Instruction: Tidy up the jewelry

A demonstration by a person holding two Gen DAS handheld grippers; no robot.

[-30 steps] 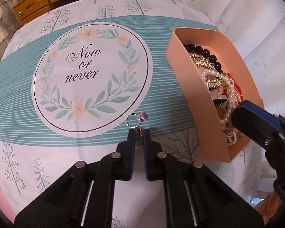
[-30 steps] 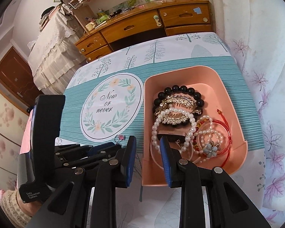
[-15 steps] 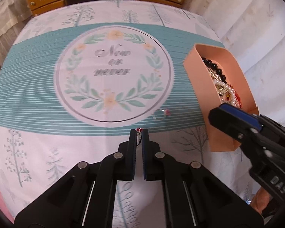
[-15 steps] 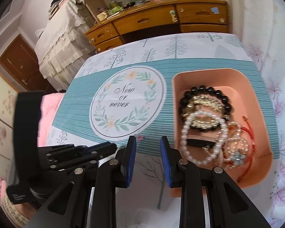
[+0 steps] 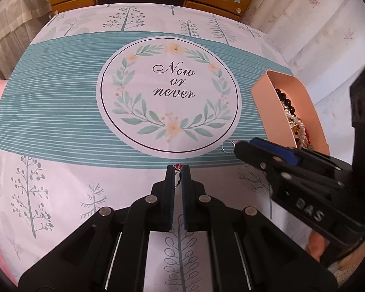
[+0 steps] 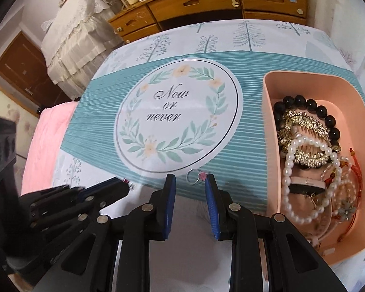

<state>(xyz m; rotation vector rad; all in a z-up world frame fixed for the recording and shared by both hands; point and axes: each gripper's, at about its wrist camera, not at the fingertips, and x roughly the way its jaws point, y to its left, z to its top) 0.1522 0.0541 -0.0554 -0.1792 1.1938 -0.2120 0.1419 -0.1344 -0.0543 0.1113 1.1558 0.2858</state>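
My left gripper (image 5: 178,170) is shut on a small ring with a red stone (image 5: 178,166), held above the tablecloth. A second silver ring with a pink stone (image 6: 194,178) lies on the cloth; it also shows in the left wrist view (image 5: 227,146). My right gripper (image 6: 189,182) is open, its fingertips on either side of that ring. The right gripper shows in the left wrist view (image 5: 243,146) touching the ring's right edge. The pink jewelry box (image 6: 270,112) stands to the right, holding a black bead bracelet (image 6: 314,105), a pearl bracelet (image 6: 289,160) and gold hair clips (image 6: 301,121).
The printed tablecloth with the "Now or never" wreath (image 6: 172,107) covers the table. A wooden drawer unit (image 6: 206,2) stands beyond the far edge. A pink cloth (image 6: 46,131) hangs at the left edge. White curtains (image 5: 316,24) hang on the right.
My left gripper has drawn back and left with the red-stone ring. My right gripper has moved left from the box and down onto the pink-stone ring.
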